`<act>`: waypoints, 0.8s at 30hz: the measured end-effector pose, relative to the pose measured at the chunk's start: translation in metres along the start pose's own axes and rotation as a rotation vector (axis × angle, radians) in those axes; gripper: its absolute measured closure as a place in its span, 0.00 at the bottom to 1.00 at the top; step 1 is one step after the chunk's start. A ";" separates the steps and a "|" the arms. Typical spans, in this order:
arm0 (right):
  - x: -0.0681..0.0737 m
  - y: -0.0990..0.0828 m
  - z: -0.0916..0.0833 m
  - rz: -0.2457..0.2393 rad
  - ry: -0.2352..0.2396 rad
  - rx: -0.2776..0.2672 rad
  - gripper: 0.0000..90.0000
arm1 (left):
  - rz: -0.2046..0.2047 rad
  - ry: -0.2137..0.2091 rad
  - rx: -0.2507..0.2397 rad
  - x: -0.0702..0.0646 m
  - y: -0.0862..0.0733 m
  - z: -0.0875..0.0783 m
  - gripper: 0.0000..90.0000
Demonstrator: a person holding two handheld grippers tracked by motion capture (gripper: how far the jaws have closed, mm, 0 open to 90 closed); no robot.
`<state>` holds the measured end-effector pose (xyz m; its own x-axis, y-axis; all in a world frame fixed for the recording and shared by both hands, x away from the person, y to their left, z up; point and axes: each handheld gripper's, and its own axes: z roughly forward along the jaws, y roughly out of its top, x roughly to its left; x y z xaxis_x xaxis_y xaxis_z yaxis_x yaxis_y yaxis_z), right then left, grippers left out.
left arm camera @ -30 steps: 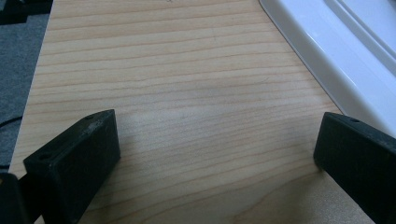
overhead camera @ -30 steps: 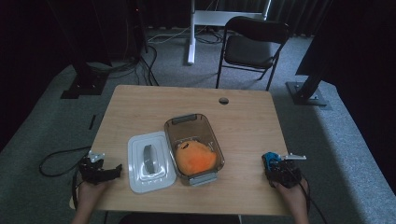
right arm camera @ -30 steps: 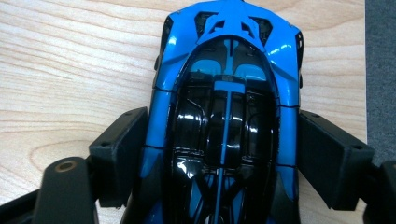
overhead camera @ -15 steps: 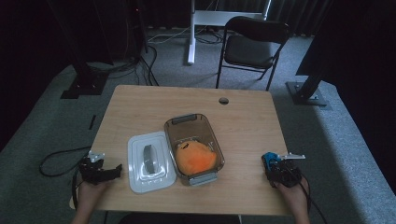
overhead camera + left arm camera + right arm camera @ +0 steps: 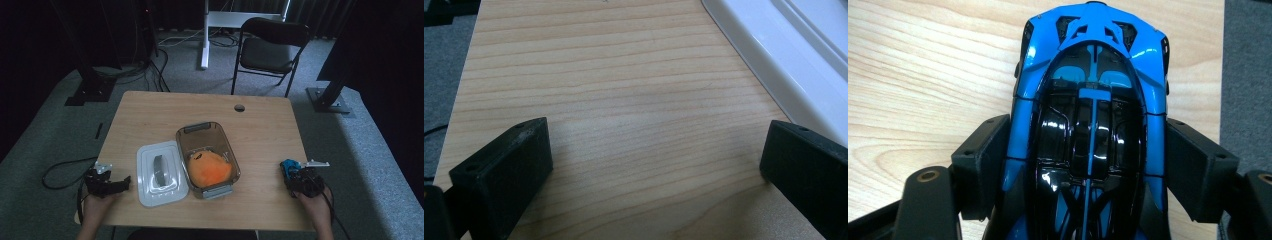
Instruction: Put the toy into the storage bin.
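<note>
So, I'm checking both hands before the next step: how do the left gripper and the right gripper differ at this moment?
The left gripper is open with bare table between its jaws; the right gripper is shut on a blue toy car. The left gripper sits beside the white lid; the right gripper is near the table's right edge, apart from the clear container. Both are low over the table's near side.

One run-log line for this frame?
left tongs: open, empty | right tongs: shut on blue toy car | container: lid off
</note>
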<state>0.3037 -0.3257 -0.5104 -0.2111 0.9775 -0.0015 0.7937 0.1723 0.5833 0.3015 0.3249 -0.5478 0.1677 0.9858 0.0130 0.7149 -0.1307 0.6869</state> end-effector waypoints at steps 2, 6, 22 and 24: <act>0.001 0.003 -0.003 -0.002 0.003 -0.005 0.28 | 0.000 0.000 0.000 0.000 0.000 0.000 0.01; 0.004 0.008 -0.008 -0.012 0.009 -0.009 0.28 | 0.000 0.000 0.000 0.000 0.000 0.000 0.01; 0.015 0.032 -0.030 -0.045 0.020 -0.054 0.28 | 0.000 0.000 0.000 0.000 0.000 0.000 0.01; 0.017 0.034 -0.032 -0.052 0.022 -0.057 0.28 | 0.000 0.000 0.000 0.000 0.000 0.000 0.01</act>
<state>0.3093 -0.3071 -0.4646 -0.2648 0.9642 -0.0156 0.7474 0.2154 0.6286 0.3015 0.3249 -0.5478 0.1673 0.9858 0.0129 0.7149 -0.1303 0.6870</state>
